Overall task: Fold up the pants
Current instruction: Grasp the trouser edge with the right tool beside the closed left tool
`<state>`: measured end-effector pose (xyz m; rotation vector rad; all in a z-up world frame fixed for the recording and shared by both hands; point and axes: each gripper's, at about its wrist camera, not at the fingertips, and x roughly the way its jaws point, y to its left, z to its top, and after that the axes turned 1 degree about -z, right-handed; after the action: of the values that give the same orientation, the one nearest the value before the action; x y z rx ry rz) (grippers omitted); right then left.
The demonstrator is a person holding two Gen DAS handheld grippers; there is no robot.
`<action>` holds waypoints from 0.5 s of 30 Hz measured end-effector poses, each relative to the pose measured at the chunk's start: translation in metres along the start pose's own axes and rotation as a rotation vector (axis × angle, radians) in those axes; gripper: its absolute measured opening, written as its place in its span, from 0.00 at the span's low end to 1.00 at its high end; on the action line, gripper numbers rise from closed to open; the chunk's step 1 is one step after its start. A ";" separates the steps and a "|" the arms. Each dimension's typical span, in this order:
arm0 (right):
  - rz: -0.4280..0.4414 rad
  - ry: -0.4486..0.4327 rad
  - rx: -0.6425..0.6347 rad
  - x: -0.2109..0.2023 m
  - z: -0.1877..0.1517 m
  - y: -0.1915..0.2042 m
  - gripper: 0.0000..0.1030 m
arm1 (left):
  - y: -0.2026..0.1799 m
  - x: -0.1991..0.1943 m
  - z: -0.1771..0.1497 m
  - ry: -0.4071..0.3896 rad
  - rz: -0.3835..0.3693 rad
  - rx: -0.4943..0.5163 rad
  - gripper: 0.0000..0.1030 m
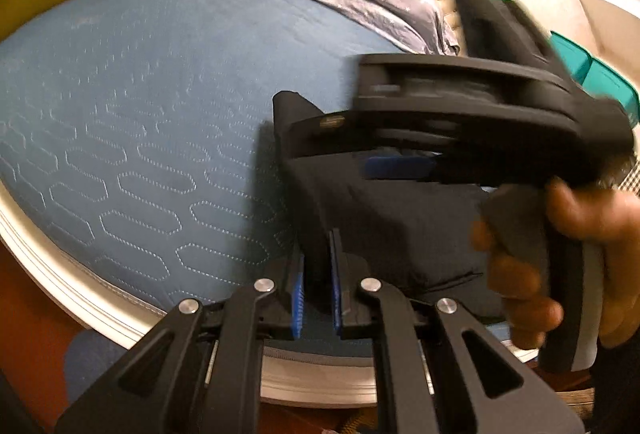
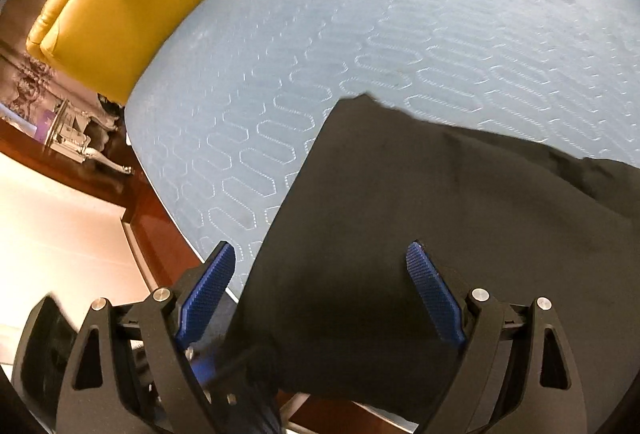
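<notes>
While the black pants (image 2: 400,214) lie folded near the edge of the blue quilted mattress (image 1: 140,106), the left gripper (image 1: 318,298) clamps a fold of them between its blue pads (image 1: 298,298). The right gripper (image 2: 324,298), jaws spread wide, hovers over the cloth, gripping nothing.

Black grippers (image 2: 322,290), blue ribbed pads (image 2: 434,292), silver screws (image 2: 479,294).
</notes>
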<state>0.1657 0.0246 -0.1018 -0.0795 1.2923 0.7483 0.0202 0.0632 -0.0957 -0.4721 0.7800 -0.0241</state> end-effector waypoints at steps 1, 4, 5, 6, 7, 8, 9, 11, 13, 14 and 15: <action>0.001 0.006 0.002 0.001 0.000 0.002 0.83 | -0.005 -0.002 0.000 -0.012 0.010 0.021 0.10; 0.007 0.010 -0.008 0.001 0.000 0.007 0.83 | -0.022 -0.007 -0.002 -0.049 0.037 0.090 0.10; 0.006 0.011 -0.011 -0.001 0.001 0.008 0.83 | -0.028 -0.009 -0.002 -0.058 0.044 0.113 0.10; 0.003 0.014 -0.018 -0.002 0.000 0.009 0.83 | -0.031 -0.010 -0.004 -0.064 0.047 0.127 0.10; -0.001 0.016 -0.020 -0.003 0.001 0.009 0.82 | -0.036 -0.012 -0.005 -0.074 0.052 0.147 0.10; -0.008 0.018 -0.019 -0.004 0.000 0.009 0.81 | -0.041 -0.014 -0.006 -0.083 0.058 0.168 0.10; -0.013 0.020 -0.018 -0.007 0.000 0.006 0.78 | -0.044 -0.016 -0.008 -0.089 0.062 0.183 0.10; -0.021 0.023 -0.022 -0.009 0.000 0.004 0.71 | -0.054 -0.019 -0.010 -0.103 0.073 0.227 0.10; -0.037 0.015 -0.029 -0.012 0.000 0.004 0.53 | -0.061 -0.022 -0.011 -0.114 0.082 0.254 0.10; -0.039 0.011 -0.027 -0.015 -0.001 0.002 0.50 | -0.065 -0.023 -0.011 -0.120 0.085 0.267 0.10; -0.020 0.004 -0.023 -0.020 -0.002 -0.002 0.42 | -0.069 -0.022 -0.011 -0.122 0.086 0.274 0.10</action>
<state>0.1633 0.0131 -0.0854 -0.1119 1.2849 0.7463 0.0070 0.0013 -0.0587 -0.1775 0.6640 -0.0215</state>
